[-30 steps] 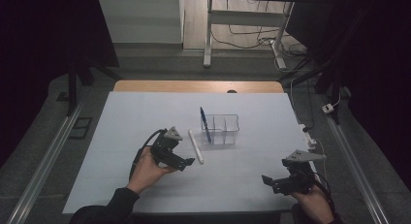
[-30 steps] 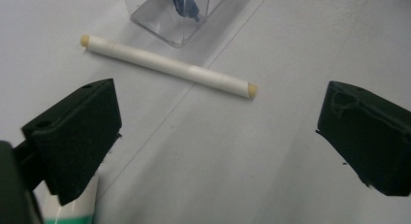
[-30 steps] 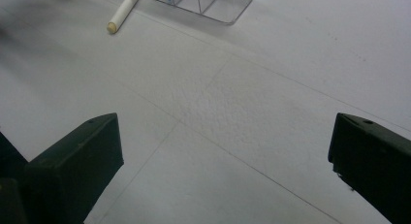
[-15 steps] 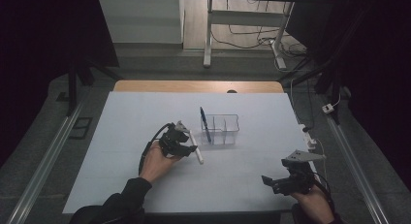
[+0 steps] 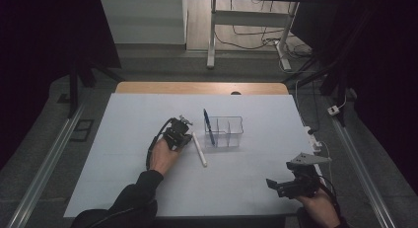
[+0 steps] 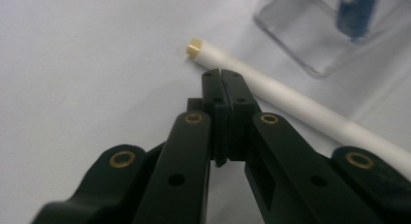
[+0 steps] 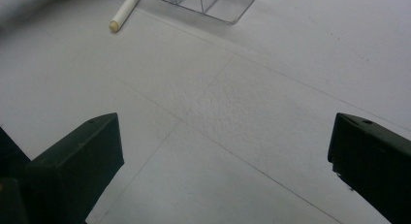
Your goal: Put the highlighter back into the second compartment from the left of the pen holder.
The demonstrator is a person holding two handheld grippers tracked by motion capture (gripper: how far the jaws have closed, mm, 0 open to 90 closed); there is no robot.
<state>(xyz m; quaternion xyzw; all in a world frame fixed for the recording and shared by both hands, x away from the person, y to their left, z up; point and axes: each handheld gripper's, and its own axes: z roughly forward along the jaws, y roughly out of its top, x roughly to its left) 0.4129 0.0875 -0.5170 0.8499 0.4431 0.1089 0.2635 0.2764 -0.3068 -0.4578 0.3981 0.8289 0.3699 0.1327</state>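
A white pen lies on the white table, just left of a clear divided box in which a blue pen stands. My left gripper is at the pen's far end. In the left gripper view its jaws have just been closing and now meet face to face, their tips over the white pen with nothing seen between them. My right gripper rests near the front right edge, its jaws wide open over bare table. The white pen lies far ahead of it.
The clear box with the blue pen stands just beyond the left gripper's tips. The table's wooden far edge and a metal rail on the left bound the white sheet. Cables lie on the floor beyond.
My left hand has moved right and away from the person, up to the white pen, and its jaws have gone from wide open to shut. The right hand has stayed still.
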